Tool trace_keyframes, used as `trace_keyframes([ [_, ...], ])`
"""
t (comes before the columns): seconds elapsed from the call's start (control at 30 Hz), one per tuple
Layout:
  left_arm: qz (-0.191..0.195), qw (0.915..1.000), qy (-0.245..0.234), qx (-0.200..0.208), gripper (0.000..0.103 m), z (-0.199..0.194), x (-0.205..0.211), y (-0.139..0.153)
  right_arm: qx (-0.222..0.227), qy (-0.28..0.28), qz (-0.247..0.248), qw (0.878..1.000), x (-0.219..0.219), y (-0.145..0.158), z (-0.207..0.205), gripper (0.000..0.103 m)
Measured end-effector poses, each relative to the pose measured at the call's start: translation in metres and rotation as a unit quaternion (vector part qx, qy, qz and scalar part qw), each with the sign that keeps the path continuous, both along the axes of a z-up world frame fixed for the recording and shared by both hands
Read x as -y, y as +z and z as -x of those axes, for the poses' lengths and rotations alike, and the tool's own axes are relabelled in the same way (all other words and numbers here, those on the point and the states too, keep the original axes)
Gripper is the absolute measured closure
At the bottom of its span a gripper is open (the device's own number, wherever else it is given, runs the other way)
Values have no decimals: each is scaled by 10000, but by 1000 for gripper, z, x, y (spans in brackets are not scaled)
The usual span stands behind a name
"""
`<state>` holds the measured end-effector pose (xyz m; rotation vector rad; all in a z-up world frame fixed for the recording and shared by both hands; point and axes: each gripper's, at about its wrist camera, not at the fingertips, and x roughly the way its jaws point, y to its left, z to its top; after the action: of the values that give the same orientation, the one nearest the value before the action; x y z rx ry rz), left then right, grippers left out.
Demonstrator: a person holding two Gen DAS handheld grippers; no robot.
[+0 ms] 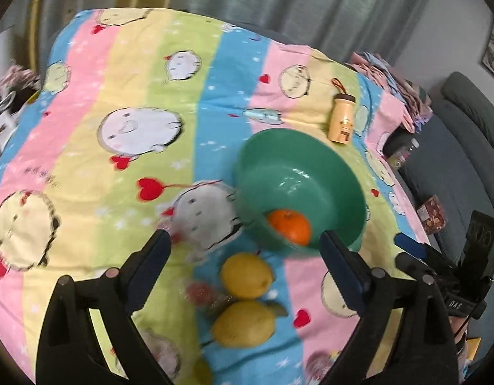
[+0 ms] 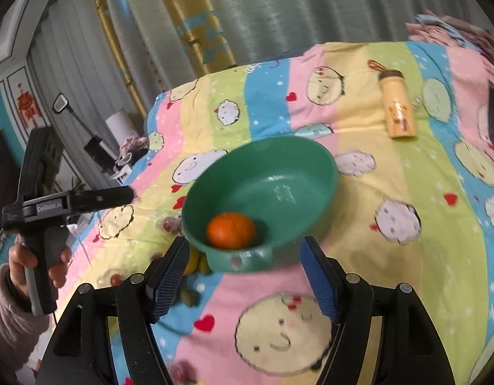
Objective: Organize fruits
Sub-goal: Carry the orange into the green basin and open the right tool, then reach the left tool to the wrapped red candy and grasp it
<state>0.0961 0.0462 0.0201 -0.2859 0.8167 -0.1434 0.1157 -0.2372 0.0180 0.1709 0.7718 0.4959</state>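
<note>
Both tongs gape, gripping nothing: left tongs [image 1: 245, 239] over 2 lemons [image 1: 247, 275] on the bed [image 1: 170, 102], prob. next pick. Right tongs [image 2: 243, 250] face the green bowl [image 2: 311, 160]; 1 orange [image 2: 230, 230] sits inside, sorted.

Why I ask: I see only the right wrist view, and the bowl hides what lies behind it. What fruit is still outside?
Observer: A lemon and a second lemon lie on the sheet beside the bowl.
Operator: Is the left gripper free?
Observer: Yes, the left gripper is open and empty, above the lemons.
Operator: Anything else there?
Observer: A blurred red thing beside the lemons; I cannot tell what.
</note>
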Motion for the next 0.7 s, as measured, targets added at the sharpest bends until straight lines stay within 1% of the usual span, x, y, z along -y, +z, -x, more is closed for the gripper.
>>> trace_keyframes([
  [0.13, -249, 9996, 119, -31, 9, 25, -6, -6, -146, -41, 25, 9999, 1, -6, 15, 31],
  [0.3, -201, 9996, 86, -191, 9, 51, -9, -20, -263, 111, 37, 9996, -10, -10, 35, 31],
  [0.53, 280, 9982, -191, -493, 9, 81, 0, -39, -361, 529, 187, 9978, -34, -14, 63, 31],
  [0.7, 607, 9957, -376, -591, 9, 94, 7, -47, -524, 770, 319, 9951, -46, -21, 83, 31],
])
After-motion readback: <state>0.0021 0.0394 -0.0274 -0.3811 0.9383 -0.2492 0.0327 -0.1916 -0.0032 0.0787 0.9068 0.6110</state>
